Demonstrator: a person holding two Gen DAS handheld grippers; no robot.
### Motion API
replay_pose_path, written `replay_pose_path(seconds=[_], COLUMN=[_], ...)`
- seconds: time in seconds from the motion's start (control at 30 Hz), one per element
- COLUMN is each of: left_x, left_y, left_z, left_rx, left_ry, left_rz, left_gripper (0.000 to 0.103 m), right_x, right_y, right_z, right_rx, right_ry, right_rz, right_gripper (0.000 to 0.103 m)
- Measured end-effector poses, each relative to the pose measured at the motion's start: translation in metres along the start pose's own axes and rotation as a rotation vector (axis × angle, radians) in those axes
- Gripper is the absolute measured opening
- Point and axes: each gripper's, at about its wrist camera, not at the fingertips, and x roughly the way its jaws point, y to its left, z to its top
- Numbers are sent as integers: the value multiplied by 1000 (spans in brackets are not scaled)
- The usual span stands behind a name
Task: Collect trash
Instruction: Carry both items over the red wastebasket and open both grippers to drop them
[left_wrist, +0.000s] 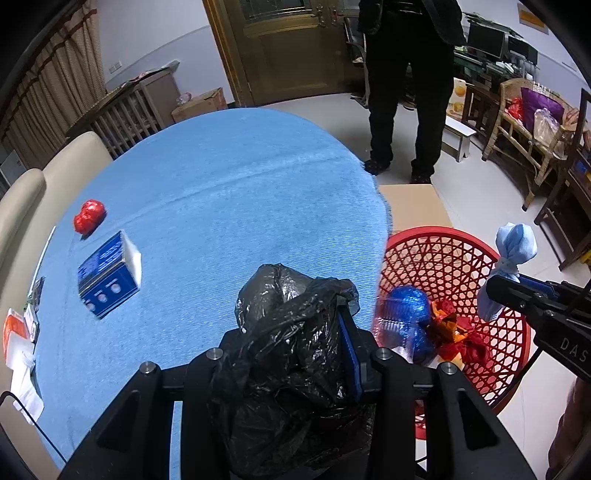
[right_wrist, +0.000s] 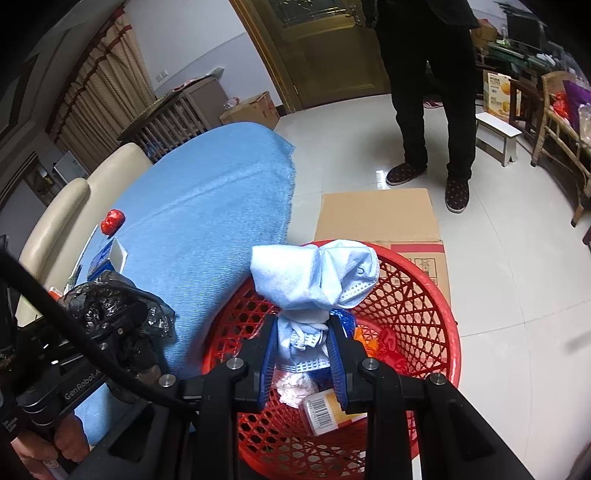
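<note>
My left gripper (left_wrist: 295, 325) is shut on a crumpled black plastic bag (left_wrist: 291, 332) and holds it over the near edge of the blue-clothed table (left_wrist: 221, 184); the bag also shows in the right wrist view (right_wrist: 110, 302). My right gripper (right_wrist: 303, 332) is shut on a knotted light blue face mask bundle (right_wrist: 314, 273) and holds it above the red mesh basket (right_wrist: 424, 295). The bundle also shows in the left wrist view (left_wrist: 513, 254). The basket (left_wrist: 461, 258) holds blue and red foil wrappers, paper and a barcoded packet. A red foil wrapper (left_wrist: 89, 216) and a blue box (left_wrist: 110, 273) lie on the table.
A flat cardboard sheet (right_wrist: 376, 214) lies on the tiled floor behind the basket. A person in black (right_wrist: 432, 110) stands beyond it. Cream chairs (left_wrist: 44, 177) sit at the table's left. White and orange packets (left_wrist: 18, 343) lie at the table's left edge.
</note>
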Motion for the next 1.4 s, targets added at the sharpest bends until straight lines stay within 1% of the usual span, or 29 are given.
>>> replay_pose_path(seconds=[0.5, 0.6, 0.8, 0.9, 1.17, 1.4], left_x=[13, 17, 18, 18, 16, 18], left_y=[-27, -31, -36, -36, -39, -35], left_z=[7, 8, 8, 9, 8, 8], left_rx=[50, 60, 73, 71, 80, 56], left_ry=[10, 18, 23, 23, 21, 37], left_rz=[-70, -91, -107, -115, -144, -157], left_gripper=[44, 44, 44, 47, 59, 60], right_x=[-1, -1, -2, -3, -2, -3], right_y=[-35, -38, -40, -42, -47, -47], right_z=[-7, -7, -7, -7, -6, -5], right_rx=[55, 64, 70, 76, 113, 122], right_ry=[31, 34, 36, 39, 56, 57], right_rz=[-57, -64, -70, -71, -53, -42], right_gripper=[30, 30, 30, 30, 31, 32])
